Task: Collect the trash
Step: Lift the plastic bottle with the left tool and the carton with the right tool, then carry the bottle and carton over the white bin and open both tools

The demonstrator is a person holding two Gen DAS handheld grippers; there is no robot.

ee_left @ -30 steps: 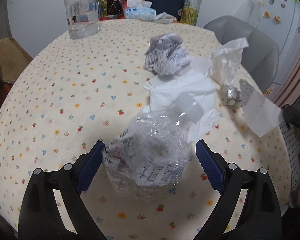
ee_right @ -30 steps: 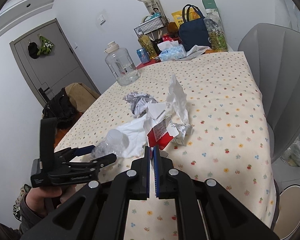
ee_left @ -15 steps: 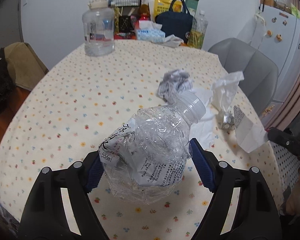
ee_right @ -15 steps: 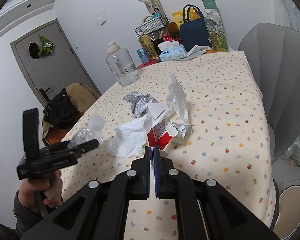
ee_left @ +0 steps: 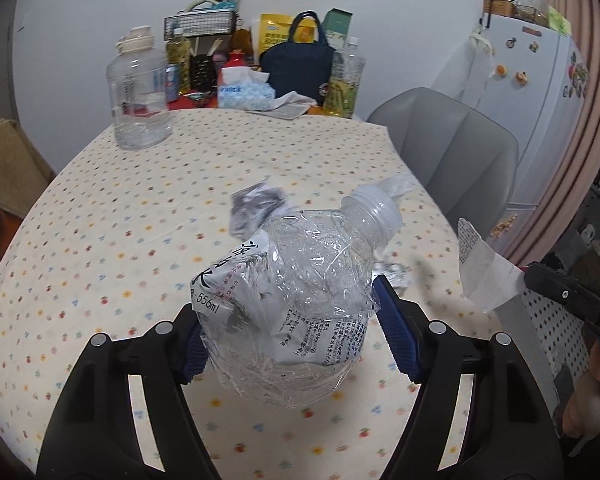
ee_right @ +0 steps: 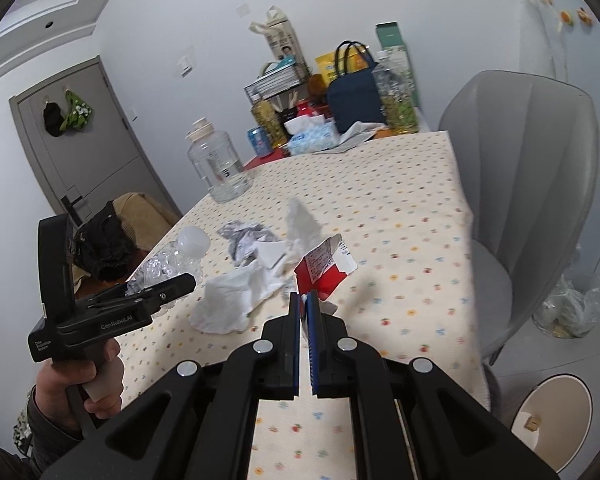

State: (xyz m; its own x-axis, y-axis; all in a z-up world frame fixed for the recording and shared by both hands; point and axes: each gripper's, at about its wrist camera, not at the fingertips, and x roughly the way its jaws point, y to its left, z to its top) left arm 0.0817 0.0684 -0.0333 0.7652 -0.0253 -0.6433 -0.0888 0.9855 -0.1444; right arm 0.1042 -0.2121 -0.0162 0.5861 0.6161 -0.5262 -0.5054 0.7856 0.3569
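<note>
A water jug [ee_left: 140, 96] stands near the bench's [ee_left: 100, 240] far left corner, with a tissue box [ee_left: 242, 92] and a tote bag [ee_left: 298, 64] along the far edge. Crumpled paper [ee_right: 246, 242] and a tissue [ee_right: 232, 304] lie mid-bench. A chair [ee_right: 540, 184] stands beside the right edge.

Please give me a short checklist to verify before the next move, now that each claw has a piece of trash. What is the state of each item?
1. Left claw grips the crushed bottle: ok, the blue pads press its sides and the jaws are closing on it.
2. Bottle clear of the table: ok, it hangs above the cloth.
3. Bottle cap on: ok.
4. Right claw holds the red and white carton: ok, jaws are shut on its edge.
5. Trash left on the table: not ok, the white tissue and the crumpled paper remain.
6. Path to the bin on the floor: cannot tell, the grey chair stands between.
</note>
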